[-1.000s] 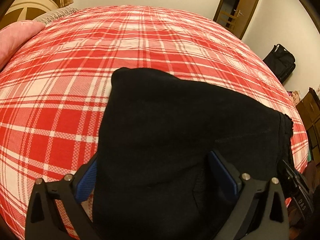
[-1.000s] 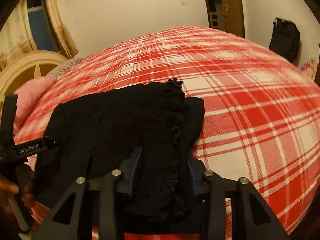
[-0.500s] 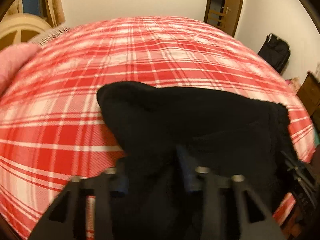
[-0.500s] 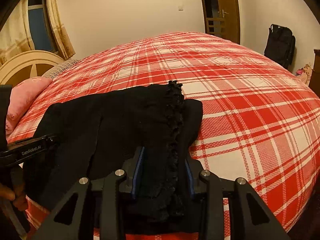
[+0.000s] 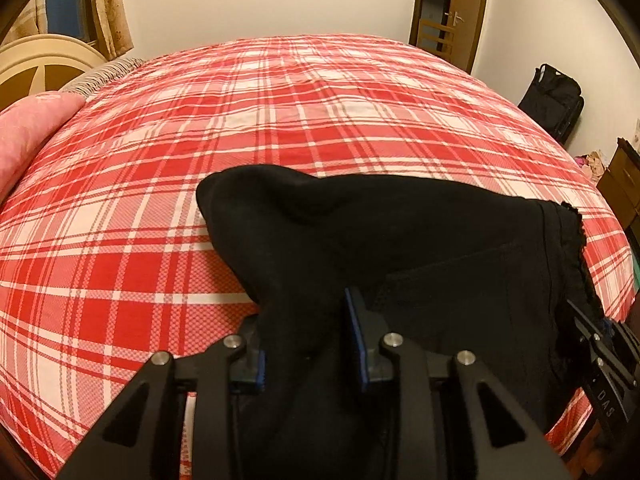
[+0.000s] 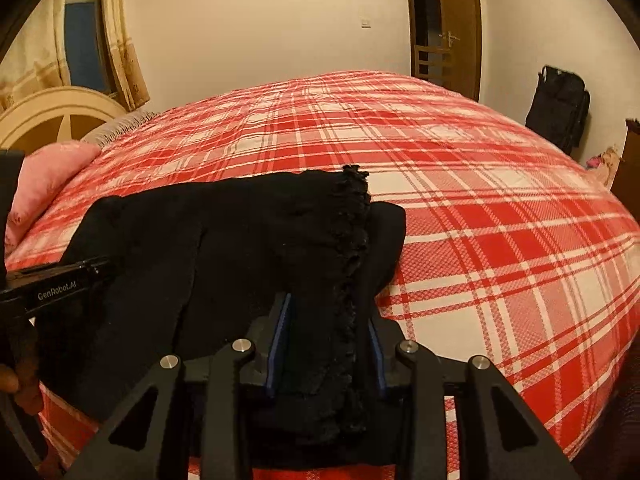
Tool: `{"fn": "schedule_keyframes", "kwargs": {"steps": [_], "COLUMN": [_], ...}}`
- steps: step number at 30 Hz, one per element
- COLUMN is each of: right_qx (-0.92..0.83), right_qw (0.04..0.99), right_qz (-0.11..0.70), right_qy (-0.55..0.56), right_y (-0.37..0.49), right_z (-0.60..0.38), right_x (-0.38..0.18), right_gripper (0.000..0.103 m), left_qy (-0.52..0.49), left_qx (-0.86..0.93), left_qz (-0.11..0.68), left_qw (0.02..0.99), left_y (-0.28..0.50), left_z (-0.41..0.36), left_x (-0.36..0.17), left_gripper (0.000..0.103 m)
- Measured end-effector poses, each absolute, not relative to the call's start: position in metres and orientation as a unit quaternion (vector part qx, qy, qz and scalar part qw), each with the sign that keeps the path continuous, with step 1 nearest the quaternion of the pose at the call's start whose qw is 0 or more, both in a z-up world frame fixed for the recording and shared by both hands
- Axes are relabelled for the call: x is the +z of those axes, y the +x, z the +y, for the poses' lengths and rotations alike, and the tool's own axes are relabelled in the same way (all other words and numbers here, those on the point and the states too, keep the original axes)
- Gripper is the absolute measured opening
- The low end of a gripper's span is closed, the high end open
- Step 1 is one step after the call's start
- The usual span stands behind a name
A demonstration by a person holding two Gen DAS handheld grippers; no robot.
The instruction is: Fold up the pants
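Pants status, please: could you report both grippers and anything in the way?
Left gripper and right gripper both shut on the pants. Pants bunched at the bed's near edge. Nothing in the way.

Black pants (image 5: 400,240), folded, frilled edge at right, near bed edge.

- A home bedroom is showing here: a bed (image 5: 320,120) wearing a red plaid cover is filling the view.
- A pink pillow (image 5: 28,132) is lying by a cream headboard (image 6: 52,112).
- A wooden door (image 6: 460,28) is standing open; curtains (image 5: 108,4) are hanging.
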State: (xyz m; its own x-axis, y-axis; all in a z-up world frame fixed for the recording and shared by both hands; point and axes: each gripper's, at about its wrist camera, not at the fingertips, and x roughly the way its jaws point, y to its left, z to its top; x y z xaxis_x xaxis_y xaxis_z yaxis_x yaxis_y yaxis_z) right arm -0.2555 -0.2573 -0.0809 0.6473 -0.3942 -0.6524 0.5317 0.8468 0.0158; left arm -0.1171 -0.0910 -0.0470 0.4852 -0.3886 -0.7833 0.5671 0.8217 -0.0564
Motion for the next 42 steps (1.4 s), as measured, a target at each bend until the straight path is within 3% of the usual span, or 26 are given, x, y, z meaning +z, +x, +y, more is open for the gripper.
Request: {"fn": "schedule_keyframes", "kwargs": {"steps": [3,7,8,12,16,20,24,25,27,31,33,42], "right_qx": [-0.258,-0.257,-0.256,-0.255,-0.254,-0.247,-0.245,-0.246,-0.247,-0.250,-0.253,-0.259], "right_qw": [0.902,0.902,0.903,0.902,0.903,0.904,0.903,0.903,0.903,0.904,0.903,0.907], "right_qz": [0.329,0.330,0.329,0.328,0.326,0.323,0.323,0.323,0.322,0.324,0.325,0.318], "right_qy": [0.105,0.104,0.106,0.115,0.120,0.134,0.142,0.141,0.140,0.127,0.119,0.091], "right_y": [-0.257,-0.258,-0.258,-0.260,-0.260,-0.262,-0.262,-0.262,-0.262,-0.259,-0.258,-0.259], "right_z": [-0.257,-0.258,-0.259,-0.260,-0.261,-0.267,-0.269,-0.268,-0.268,-0.264,-0.262,-0.249], "right_x": [-0.080,-0.079,-0.079,-0.080,-0.081,-0.082,-0.083,-0.083,-0.083,-0.083,-0.083,-0.066], "right_gripper": [0.031,0.030,0.030,0.031,0.031,0.031,0.031,0.031,0.031,0.031,0.031,0.021], "left_qy": [0.106,0.105,0.105,0.071,0.015,-0.046,-0.022,-0.014,0.000,0.002,0.002,0.040], "left_qx": [-0.272,-0.278,-0.280,-0.276,-0.268,-0.293,-0.295,-0.302,-0.321,-0.327,-0.325,-0.313], "left_qz": [0.422,0.428,0.430,0.448,0.454,0.502,0.492,0.490,0.485,0.479,0.477,0.437], "left_qw": [0.858,0.854,0.852,0.847,0.850,0.813,0.819,0.817,0.813,0.815,0.817,0.842], "left_y": [-0.117,-0.114,-0.113,-0.102,-0.088,-0.075,-0.084,-0.089,-0.099,-0.104,-0.102,-0.114], "left_z": [-0.090,-0.086,-0.085,-0.064,-0.033,-0.028,-0.043,-0.048,-0.058,-0.066,-0.068,-0.070], "left_x": [-0.046,-0.046,-0.046,-0.043,-0.045,-0.058,-0.060,-0.060,-0.060,-0.058,-0.056,-0.041], "left_gripper": [0.023,0.022,0.027,0.074,0.080,0.081,0.084,0.083,0.064,0.040,0.020,0.013]}}
